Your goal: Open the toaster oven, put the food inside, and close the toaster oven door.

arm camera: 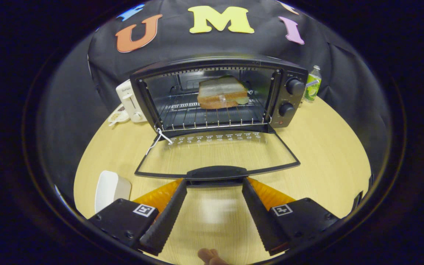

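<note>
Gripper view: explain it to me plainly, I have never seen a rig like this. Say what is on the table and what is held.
The camera rides on a hand-held gripper and looks along its two fingers. They are spread open and hold nothing, their tips at the handle of the toaster oven door, which lies folded down. A sandwich sits on the rack inside. On the wooden table stand a white toaster, a green bottle and a white dish.
</note>
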### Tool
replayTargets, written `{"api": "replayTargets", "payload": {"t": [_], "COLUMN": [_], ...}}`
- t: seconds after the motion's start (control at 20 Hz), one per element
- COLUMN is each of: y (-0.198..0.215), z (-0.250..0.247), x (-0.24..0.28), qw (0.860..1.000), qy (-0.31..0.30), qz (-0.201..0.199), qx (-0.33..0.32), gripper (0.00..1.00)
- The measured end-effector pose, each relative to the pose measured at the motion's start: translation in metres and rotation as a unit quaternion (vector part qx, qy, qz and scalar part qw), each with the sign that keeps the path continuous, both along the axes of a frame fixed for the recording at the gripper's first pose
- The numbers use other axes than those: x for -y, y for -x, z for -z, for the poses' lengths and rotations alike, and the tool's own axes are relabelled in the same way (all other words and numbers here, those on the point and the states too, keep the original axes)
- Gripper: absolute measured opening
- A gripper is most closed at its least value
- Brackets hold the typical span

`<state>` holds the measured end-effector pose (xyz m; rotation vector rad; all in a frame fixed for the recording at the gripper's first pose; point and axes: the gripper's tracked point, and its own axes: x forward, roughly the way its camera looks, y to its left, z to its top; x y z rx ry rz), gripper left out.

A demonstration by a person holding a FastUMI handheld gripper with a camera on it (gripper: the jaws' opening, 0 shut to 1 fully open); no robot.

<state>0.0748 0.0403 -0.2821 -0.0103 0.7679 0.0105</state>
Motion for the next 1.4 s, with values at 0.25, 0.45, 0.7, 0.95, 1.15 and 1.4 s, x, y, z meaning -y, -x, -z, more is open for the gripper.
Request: {"api": "replayTargets", "payload": {"t": [0.25, 0.45, 0.7, 0.95, 1.15, 1.4], "y": [-0.003, -0.006, -0.015, -0.021, -0.029, -0.029], "z": [-0.011, -0.024, -0.044, -0.066, -0.082, -0.087], "x": [-0.001, -0.001, -0.005, -0.007, -0.01, -0.016], "qw": [1.0, 0.997, 0.989, 0.978, 0.966, 0.96], "qy": [-0.003, 0.012, 0.035, 0.028, 0.02, -0.012], "qz": [-0.004, -0.004, -0.016, -0.021, -0.019, -0.03], "qx": [0.028, 0.073, 0.144, 0.206, 0.256, 0.279], "gripper": [0.99, 0.99, 0.99, 0.99, 0.99, 0.99]}}
